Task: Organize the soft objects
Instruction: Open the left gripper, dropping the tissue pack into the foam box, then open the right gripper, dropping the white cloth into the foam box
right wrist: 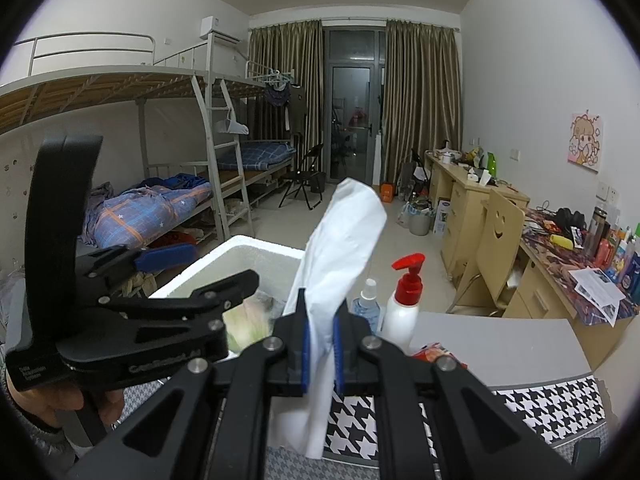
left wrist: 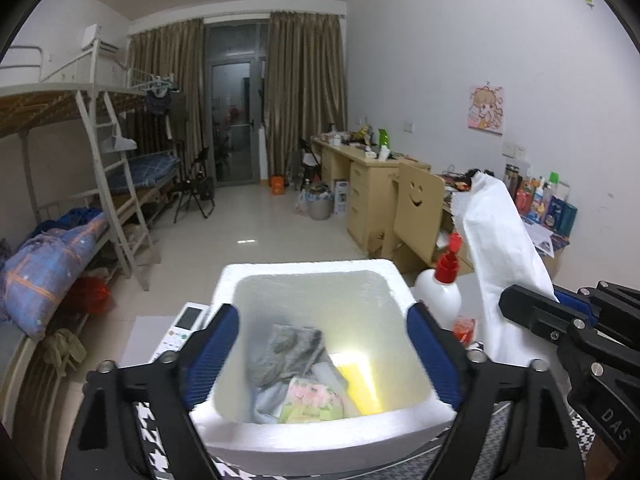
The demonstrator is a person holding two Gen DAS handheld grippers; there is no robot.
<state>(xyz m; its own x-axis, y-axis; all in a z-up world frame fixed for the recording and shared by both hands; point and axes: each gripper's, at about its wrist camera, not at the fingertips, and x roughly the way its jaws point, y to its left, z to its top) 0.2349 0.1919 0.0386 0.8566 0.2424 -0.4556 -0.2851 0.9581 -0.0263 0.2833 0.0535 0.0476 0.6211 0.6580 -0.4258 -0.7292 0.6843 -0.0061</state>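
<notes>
A white foam box (left wrist: 304, 270) stands on the table in front of me. Inside lie a grey cloth (left wrist: 288, 348), a floral packet (left wrist: 316, 400), a pale blue fabric and a yellow item (left wrist: 360, 384). My left gripper (left wrist: 322, 316) hangs open over the box, nothing between its blue pads; the right wrist view shows it (right wrist: 208, 270) held by a hand. To the right of the box, my right gripper (right wrist: 322, 308) is shut on a long white cloth (right wrist: 344, 240) that stands up from the jaws and hangs below them. In the left wrist view that cloth (left wrist: 496, 248) rises from the right gripper (left wrist: 552, 300).
A white pump bottle with a red top (left wrist: 440, 288) and a small clear spray bottle (right wrist: 366, 300) stand right of the box. A remote control (left wrist: 186, 324) lies left of it. A red packet (left wrist: 464, 328) sits near the bottle. A houndstooth cover (right wrist: 540, 404) lies on the table.
</notes>
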